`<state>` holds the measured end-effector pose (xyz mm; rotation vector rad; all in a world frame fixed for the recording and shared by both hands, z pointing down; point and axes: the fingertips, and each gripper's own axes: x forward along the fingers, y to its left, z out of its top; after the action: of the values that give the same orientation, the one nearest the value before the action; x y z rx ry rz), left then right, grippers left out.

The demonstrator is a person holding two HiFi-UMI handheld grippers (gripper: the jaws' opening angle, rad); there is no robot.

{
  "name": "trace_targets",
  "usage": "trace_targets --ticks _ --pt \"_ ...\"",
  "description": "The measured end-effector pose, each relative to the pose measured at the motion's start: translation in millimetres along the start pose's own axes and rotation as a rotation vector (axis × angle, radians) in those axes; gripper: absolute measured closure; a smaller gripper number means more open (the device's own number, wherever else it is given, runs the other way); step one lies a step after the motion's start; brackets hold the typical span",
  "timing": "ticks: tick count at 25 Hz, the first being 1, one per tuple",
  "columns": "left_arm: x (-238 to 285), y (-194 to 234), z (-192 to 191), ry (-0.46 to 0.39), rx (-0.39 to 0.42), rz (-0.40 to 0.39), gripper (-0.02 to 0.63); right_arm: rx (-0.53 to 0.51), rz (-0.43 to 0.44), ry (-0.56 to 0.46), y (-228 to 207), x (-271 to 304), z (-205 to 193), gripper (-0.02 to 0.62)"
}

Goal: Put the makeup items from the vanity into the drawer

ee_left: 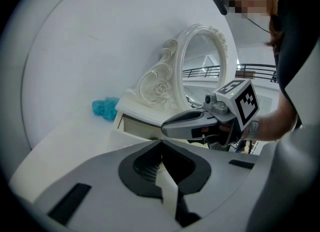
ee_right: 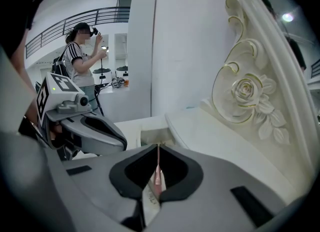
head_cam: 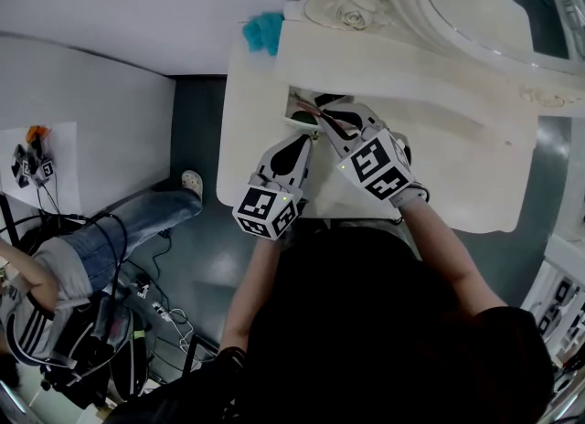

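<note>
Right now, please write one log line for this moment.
right tool: shut on pink stick | left tool: shut | drawer: open

Looking straight down on a white counter (head_cam: 251,130) with a carved rose (head_cam: 352,15) on the mirror frame and a teal fluffy thing (head_cam: 264,32) at the back corner. The left hand-held gripper (head_cam: 304,139) and right hand-held gripper (head_cam: 322,107) both point at a small open drawer (head_cam: 292,116) — there's a thin pinkish stick (head_cam: 313,118) at the right one's tips. A person in jeans (head_cam: 137,221) sits on the floor, off to the left.
</note>
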<state>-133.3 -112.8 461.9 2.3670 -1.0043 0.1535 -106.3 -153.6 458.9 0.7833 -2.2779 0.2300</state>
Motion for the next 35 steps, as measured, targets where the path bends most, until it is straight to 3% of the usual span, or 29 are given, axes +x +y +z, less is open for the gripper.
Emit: trace_targets --ticks 5,10,19,26,35 --pt "-6 -1 1 0.001 0.007 -0.014 0.595 0.115 -0.002 -0.041 3 -7 0 0.574" --pt "-13 -1 -2 0.009 0.019 -0.033 0.595 0.166 -0.021 -0.052 9 -15 -8 0.574" --pt "-26 -5 -5 0.059 0.073 -0.138 0.595 0.260 -0.075 -0.055 35 -35 -25 0.574" --pt "-43 2 -16 0.131 0.099 -0.233 0.595 0.456 -0.132 -0.112 71 -35 -34 0.574" --pt "-64 -10 -25 0.133 0.132 -0.249 0.595 0.487 -0.049 -0.142 120 -33 -33 0.574"
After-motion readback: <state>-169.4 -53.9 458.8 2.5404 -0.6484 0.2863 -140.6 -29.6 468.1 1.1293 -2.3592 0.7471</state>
